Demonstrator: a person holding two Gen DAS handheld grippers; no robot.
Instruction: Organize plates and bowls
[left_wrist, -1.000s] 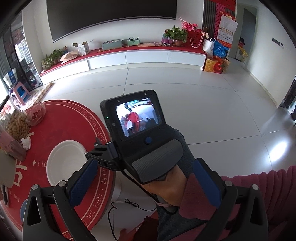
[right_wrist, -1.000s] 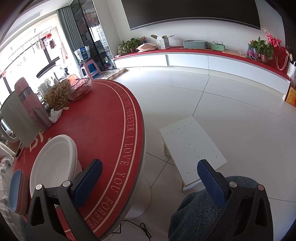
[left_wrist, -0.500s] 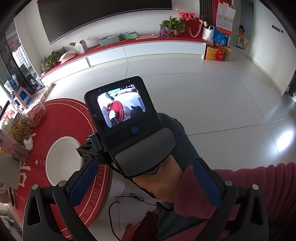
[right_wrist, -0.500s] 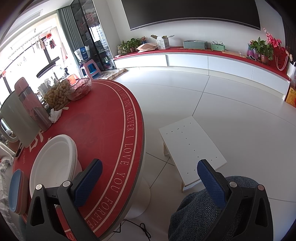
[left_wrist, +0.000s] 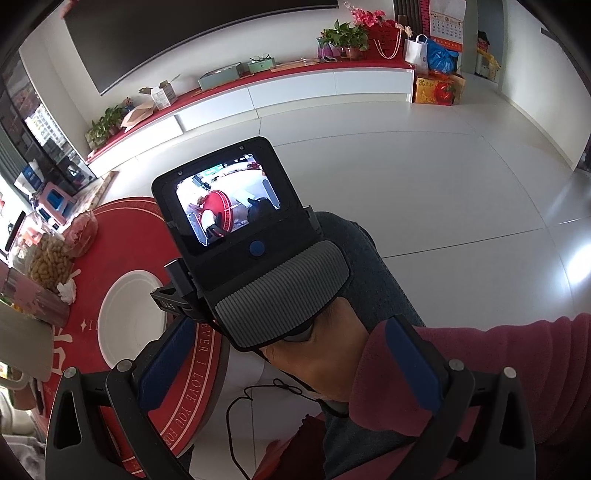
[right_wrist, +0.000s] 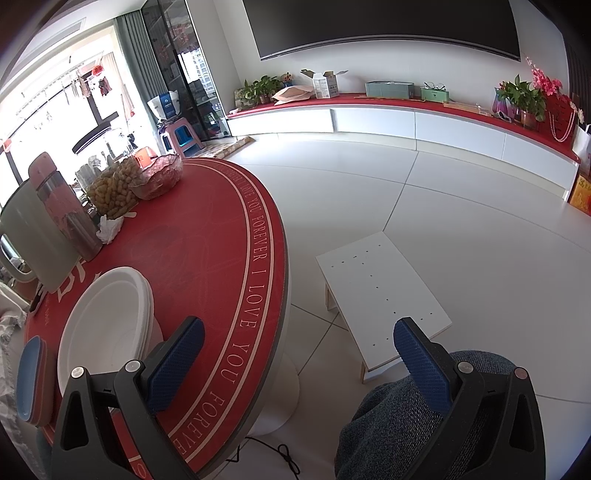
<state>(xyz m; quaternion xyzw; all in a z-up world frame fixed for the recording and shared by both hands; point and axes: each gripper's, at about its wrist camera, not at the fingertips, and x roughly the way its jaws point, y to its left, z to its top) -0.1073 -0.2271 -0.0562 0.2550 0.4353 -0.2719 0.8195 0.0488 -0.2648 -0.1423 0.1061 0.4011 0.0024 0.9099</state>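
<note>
A stack of white plates sits on the round red table, left of my right gripper. That gripper is open, empty, held off the table's edge above a knee. In the left wrist view the white plates lie on the red table, partly hidden behind the right gripper's body with its lit screen. My left gripper is open and empty, held above the hand that grips the other tool.
A bowl of peanuts, a glass dish, a metal flask and a crumpled tissue stand at the table's far side. A blue-topped object lies at the left edge. A low white stool stands on the floor.
The left gripper has risen and tilted, so the right gripper's screen and the table sit further left and up in its view. The right gripper has not moved.
</note>
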